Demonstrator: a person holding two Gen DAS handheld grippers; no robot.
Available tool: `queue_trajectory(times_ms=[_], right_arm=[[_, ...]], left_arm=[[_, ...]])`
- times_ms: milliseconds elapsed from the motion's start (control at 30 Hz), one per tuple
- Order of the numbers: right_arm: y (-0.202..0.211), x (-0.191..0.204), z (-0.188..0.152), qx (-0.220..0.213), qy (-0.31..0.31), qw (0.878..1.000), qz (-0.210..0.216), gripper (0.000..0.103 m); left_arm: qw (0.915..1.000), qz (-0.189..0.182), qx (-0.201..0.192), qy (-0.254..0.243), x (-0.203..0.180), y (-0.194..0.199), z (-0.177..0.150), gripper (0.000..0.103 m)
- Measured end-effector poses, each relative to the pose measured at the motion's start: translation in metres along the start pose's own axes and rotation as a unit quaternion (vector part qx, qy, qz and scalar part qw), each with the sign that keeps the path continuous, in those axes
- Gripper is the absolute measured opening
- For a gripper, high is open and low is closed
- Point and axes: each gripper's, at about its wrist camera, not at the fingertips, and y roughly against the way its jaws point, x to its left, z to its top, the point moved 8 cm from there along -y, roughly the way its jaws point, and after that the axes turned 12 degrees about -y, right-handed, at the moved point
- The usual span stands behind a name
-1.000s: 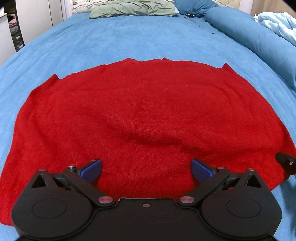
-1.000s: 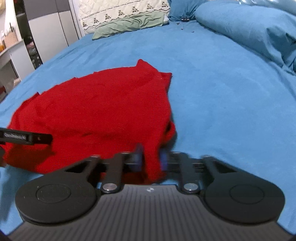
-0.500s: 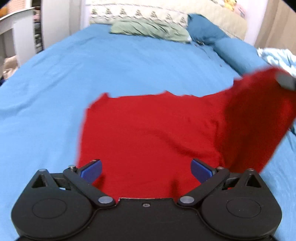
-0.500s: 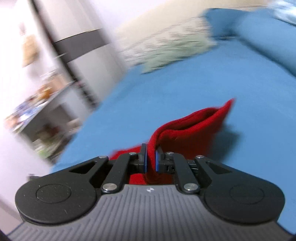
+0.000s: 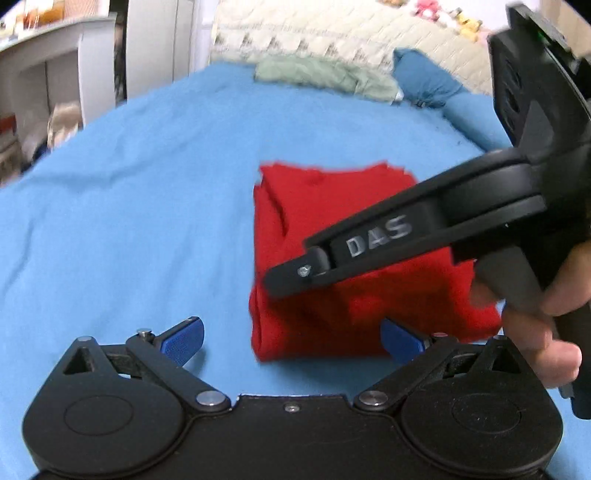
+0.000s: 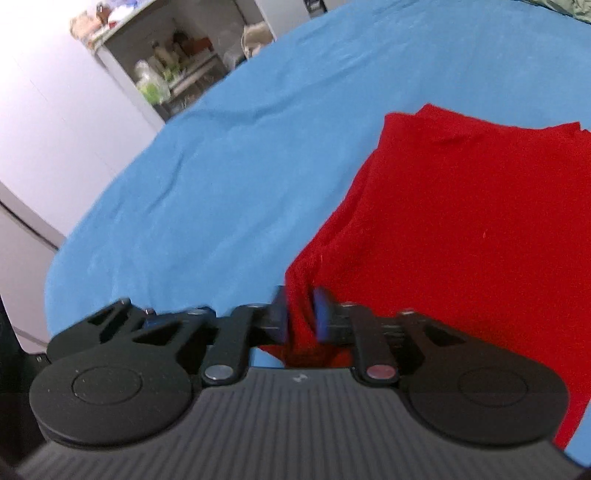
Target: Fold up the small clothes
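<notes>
The right gripper [image 6: 299, 314] grips the red sweater [image 6: 461, 229] edge at 6 o'clock, laying a fold. The left gripper [image 5: 291, 338] is spread wide and empty. Next, probably release the edge and smooth it.

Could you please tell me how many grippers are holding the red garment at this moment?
1. The right gripper pinches the near left edge of the red garment. The left gripper is open, holding nothing, beside the garment's near edge on the blue bedsheet.

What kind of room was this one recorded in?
Most likely a bedroom: the red garment lies on a blue bedsheet, with a green pillow against a quilted headboard and cluttered shelves nearby.
</notes>
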Motion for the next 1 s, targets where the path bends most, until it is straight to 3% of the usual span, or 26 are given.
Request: queue_trajectory(times_ms=[33,167,233,333,433,567,800,1000], right_arm=[[0.009,0.001,0.003,-0.009,-0.004,1.0,0.009,0.077],[0.079,-0.014,0.017,-0.106,-0.003,0.994,0.01,0.082],[0.118,-0.034,0.008,-0.17,-0.008,0.985,-0.03,0.097],[0.148,-0.065,-0.03,-0.22,0.014,0.968,-0.12,0.1],[0.145,-0.091,-0.082,-0.217,0.044,0.954,-0.2,0.098],[0.121,-0.109,-0.117,-0.204,0.051,0.946,-0.245,0.097],[0.094,-0.133,-0.105,-0.227,-0.015,0.937,-0.266,0.095],[0.086,-0.137,-0.104,-0.238,-0.025,0.931,-0.275,0.094]], left_arm=[[1.0,-0.004,0.001,0.006,0.001,0.001,0.001,0.103],[0.9996,-0.02,0.007,0.019,0.007,0.005,0.001,0.103],[0.9998,-0.009,0.013,0.012,0.01,0.004,-0.002,0.103],[0.9996,-0.001,0.023,0.016,0.013,-0.002,-0.008,0.103],[0.9992,0.006,0.026,0.031,0.016,-0.01,-0.006,0.103],[0.9989,0.015,0.02,0.041,0.021,-0.012,-0.003,0.103],[0.9987,0.022,0.02,0.041,0.022,-0.016,-0.003,0.103],[0.9983,0.03,0.021,0.046,0.026,-0.019,-0.003,0.103]])
